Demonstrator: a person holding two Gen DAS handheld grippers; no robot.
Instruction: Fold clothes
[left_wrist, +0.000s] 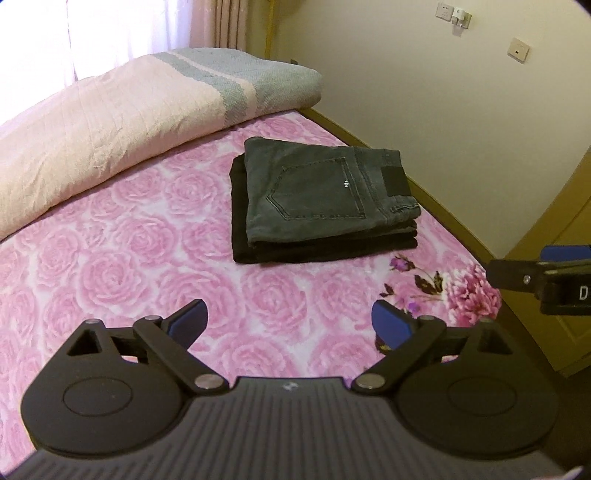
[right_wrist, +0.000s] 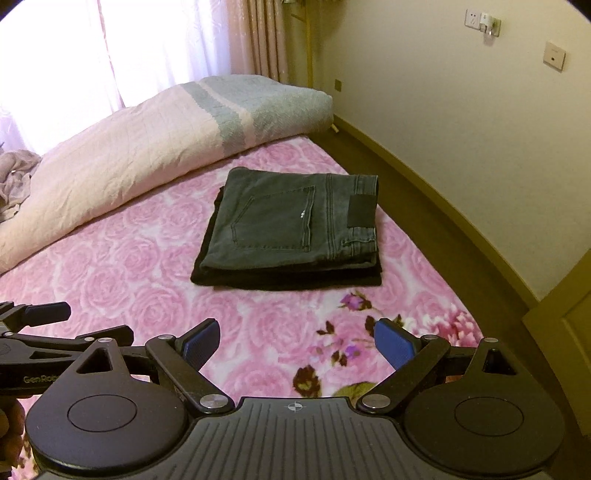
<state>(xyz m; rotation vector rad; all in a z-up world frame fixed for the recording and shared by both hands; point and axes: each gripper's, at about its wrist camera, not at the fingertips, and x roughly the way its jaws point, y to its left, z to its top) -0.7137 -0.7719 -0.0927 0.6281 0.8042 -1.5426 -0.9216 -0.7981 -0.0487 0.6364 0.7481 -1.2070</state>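
Jeans (left_wrist: 314, 195) of dark grey denim lie folded into a compact rectangle, back pocket and waistband patch facing up, stacked squarely on a folded black garment (left_wrist: 325, 251) on the bed (left_wrist: 147, 258), toward its wall side. The clothes already lie as the task wants them. Denim like this looks fairly heavy and stiff for cloth, and should hold its creases; the layered edges at the near side would slip apart if pinched singly, so I would judge the safest hold to be under the whole stack at its two short ends. A rolled quilt (left_wrist: 110, 122) lies beyond, well apart from the stack.

Both grippers hover above the rose-patterned bed, short of the stack and touching nothing: the left gripper (left_wrist: 291, 325) and the right gripper (right_wrist: 297, 341) each point toward the stack with their blue-padded fingers spread wide and empty, side by side.
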